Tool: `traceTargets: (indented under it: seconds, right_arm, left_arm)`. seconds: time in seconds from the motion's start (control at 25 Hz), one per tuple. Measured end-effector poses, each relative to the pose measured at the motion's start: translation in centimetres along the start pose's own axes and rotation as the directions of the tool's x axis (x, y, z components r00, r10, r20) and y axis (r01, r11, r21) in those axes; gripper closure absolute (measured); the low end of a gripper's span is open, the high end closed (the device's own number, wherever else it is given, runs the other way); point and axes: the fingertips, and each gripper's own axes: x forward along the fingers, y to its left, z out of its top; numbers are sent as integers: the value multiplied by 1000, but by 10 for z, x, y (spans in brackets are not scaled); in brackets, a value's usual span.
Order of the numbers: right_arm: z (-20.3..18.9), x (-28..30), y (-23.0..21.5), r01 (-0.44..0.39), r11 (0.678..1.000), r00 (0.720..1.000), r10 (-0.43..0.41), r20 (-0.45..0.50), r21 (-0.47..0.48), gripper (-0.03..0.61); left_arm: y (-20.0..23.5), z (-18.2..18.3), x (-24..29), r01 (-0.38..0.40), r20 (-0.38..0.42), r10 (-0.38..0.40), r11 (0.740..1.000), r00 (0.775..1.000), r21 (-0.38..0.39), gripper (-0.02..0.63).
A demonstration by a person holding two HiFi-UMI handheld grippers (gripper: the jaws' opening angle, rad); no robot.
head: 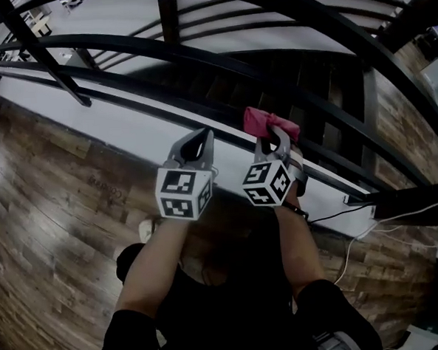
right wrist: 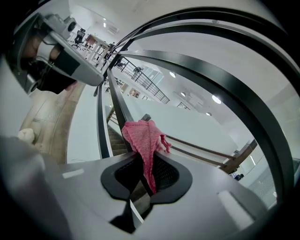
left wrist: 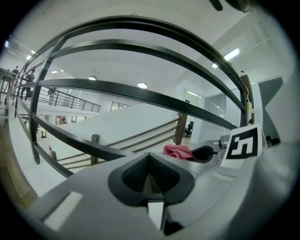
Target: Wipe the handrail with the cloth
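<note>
Location: upper-floor landing of an open office building. Indicators: black metal handrail (left wrist: 117, 90) along the edge of a wood-plank floor (head: 50, 203), descending staircase (right wrist: 115, 140) beyond it, recessed ceiling lights (right wrist: 216, 99), balcony railing (right wrist: 150, 86) opposite, distant office chairs (right wrist: 80, 33).

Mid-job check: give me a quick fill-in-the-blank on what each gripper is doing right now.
1. The right gripper is shut on a ____ cloth.
2. The left gripper has its jaws together and holds ____.
3. The marker cube on the left gripper is printed in black and ____.

Missing words: pink; nothing; white
</note>
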Motion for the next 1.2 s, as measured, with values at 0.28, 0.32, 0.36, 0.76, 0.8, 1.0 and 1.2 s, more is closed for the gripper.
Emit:
traceTargets:
  seconds: [0.28,0.32,0.36,0.76,0.8,1.0,1.2]
  right_arm:
    - [32,13,22,11,1000,1000,-11,3,-5,537]
    - [37,15,24,14,1000,1000,-14,-2,-11,537]
    - [41,16,26,16,1000,1000,-16,-9,-18,537]
    - [66,16,44,85,996,990,-84,-110,1,537]
    - [70,18,48,96,995,988,-96,-122,-2,537]
    - [81,22,56,97,995,981,-95,-167,8,537]
    - [79,16,55,117,992,974,-104,-199,56,537]
  left_arm:
    - [33,16,4,-16,30,16,1000,999,-9,614]
    - [42,15,5,-25,23,25,1000,999,-12,614]
    - [51,14,5,-34,22,35,999,999,-24,614]
    - [107,32,3,71,86,-72,997,994,12,614]
    - [110,30,3,90,82,-94,995,992,53,614]
    - [111,31,16,210,28,-216,968,976,139,614]
    - [102,32,12,332,18,-339,931,941,152,614]
